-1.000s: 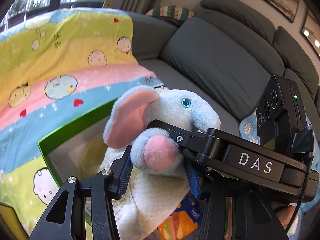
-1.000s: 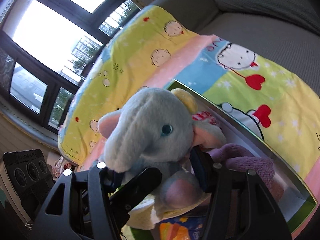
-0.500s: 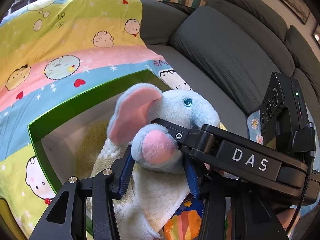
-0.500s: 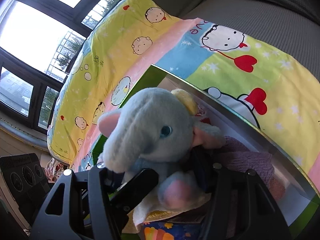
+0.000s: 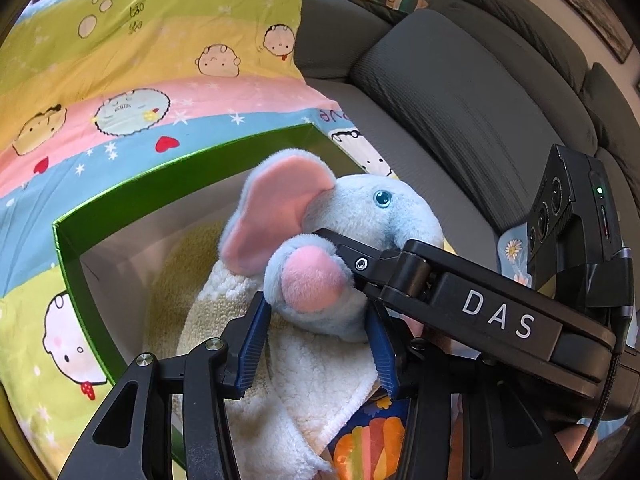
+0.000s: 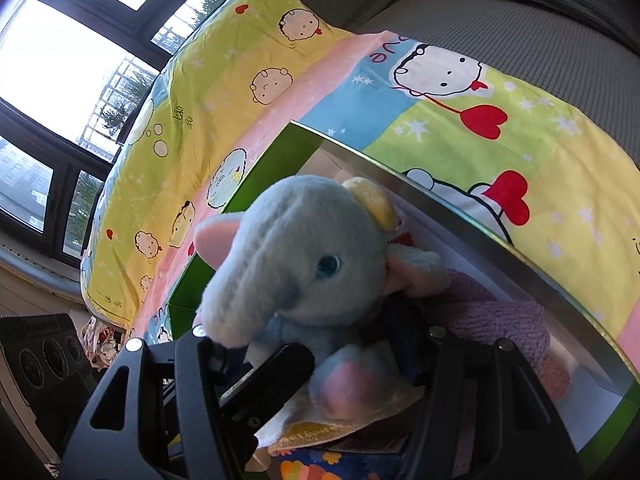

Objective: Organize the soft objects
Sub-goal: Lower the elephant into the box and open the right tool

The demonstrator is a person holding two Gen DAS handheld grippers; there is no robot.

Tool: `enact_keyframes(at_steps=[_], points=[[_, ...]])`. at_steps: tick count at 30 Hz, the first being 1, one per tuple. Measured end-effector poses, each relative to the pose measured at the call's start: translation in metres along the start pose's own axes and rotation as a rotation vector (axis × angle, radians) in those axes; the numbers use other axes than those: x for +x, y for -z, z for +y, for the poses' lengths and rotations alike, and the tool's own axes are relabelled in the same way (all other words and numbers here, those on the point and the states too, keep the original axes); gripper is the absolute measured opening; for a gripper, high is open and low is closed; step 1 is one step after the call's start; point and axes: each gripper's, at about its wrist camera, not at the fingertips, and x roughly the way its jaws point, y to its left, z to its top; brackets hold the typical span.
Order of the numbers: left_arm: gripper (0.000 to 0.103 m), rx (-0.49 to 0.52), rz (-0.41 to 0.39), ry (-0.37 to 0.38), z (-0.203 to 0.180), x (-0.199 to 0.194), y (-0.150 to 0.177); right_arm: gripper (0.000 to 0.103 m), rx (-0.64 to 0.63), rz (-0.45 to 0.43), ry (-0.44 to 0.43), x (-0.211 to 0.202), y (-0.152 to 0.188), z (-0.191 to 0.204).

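A grey-blue plush elephant (image 5: 360, 208) with pink ears hangs over an open green box (image 5: 192, 184). My left gripper (image 5: 318, 312) is shut on its pink-soled foot, blue pads pressing both sides. My right gripper (image 6: 312, 332) holds the elephant (image 6: 296, 240) at the body under the trunk. Its jaws are opening, with the toy still between them and touching the pads. In the left wrist view the right gripper's finger (image 5: 348, 256) reaches in at the elephant's neck. A cream fleece cloth (image 5: 312, 380) lies under the toy.
The box (image 6: 276, 160) sits on a cartoon-print blanket (image 5: 120, 80) spread over a grey sofa (image 5: 460, 100). Inside lie a yellow towel (image 5: 180, 272) and a purple towel (image 6: 500, 320). A colourful packet (image 5: 372, 440) shows below the fingers. Windows stand behind the blanket.
Both grippers have sunk a little with the elephant, so the box opening now shows more fully beneath it. The grip on the foot looks the same.
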Motion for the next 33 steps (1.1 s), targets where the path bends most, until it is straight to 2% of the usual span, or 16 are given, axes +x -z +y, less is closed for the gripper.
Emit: enact_keyframes(at_steps=[3,6,7,8,9,12,13,14,15,17,20,24,29,33], points=[[0.048,0.021,-0.010,-0.038,-0.005,-0.007,0.000,0.063,-0.010,-0.011,0.013,-0.005,0.001,0.004],[0.055,0.069,-0.028,-0.093,-0.014,-0.017,0.001,0.069,-0.026,-0.029,0.027,-0.013,0.003,0.009],[0.063,0.093,-0.034,-0.114,-0.018,-0.023,0.002,0.072,-0.032,-0.041,0.037,-0.017,0.004,0.010],[0.070,0.106,-0.038,-0.122,-0.021,-0.026,0.002,0.079,-0.037,-0.055,0.050,-0.022,0.004,0.012],[0.072,0.115,-0.044,-0.126,-0.022,-0.030,0.003,0.084,-0.042,-0.067,0.056,-0.026,0.005,0.013],[0.073,0.123,-0.066,-0.130,-0.025,-0.046,0.004,0.089,-0.044,-0.084,0.040,-0.036,0.007,0.014],[0.076,0.121,-0.067,-0.140,-0.026,-0.052,0.006,0.091,-0.048,-0.079,0.032,-0.038,0.008,0.014],[0.084,0.121,-0.066,-0.150,-0.026,-0.055,0.007,0.092,-0.058,-0.077,0.031,-0.041,0.009,0.016],[0.087,0.123,-0.070,-0.161,-0.026,-0.060,0.009,0.092,-0.066,-0.081,0.035,-0.043,0.011,0.017],[0.087,0.127,-0.084,-0.165,-0.028,-0.068,0.013,0.094,-0.079,-0.095,0.051,-0.050,0.015,0.021],[0.087,0.121,-0.093,-0.179,-0.027,-0.081,0.021,0.102,-0.093,-0.116,0.042,-0.060,0.021,0.026],[0.087,0.098,-0.114,-0.244,-0.022,-0.099,0.033,0.102,-0.149,-0.134,0.059,-0.070,0.028,0.035],[0.087,0.017,-0.163,-0.252,-0.007,-0.140,0.054,0.102,-0.235,-0.163,0.087,-0.089,0.049,0.047],[0.095,-0.038,-0.214,-0.268,0.002,-0.177,0.076,0.102,-0.282,-0.182,0.082,-0.105,0.067,0.059]])
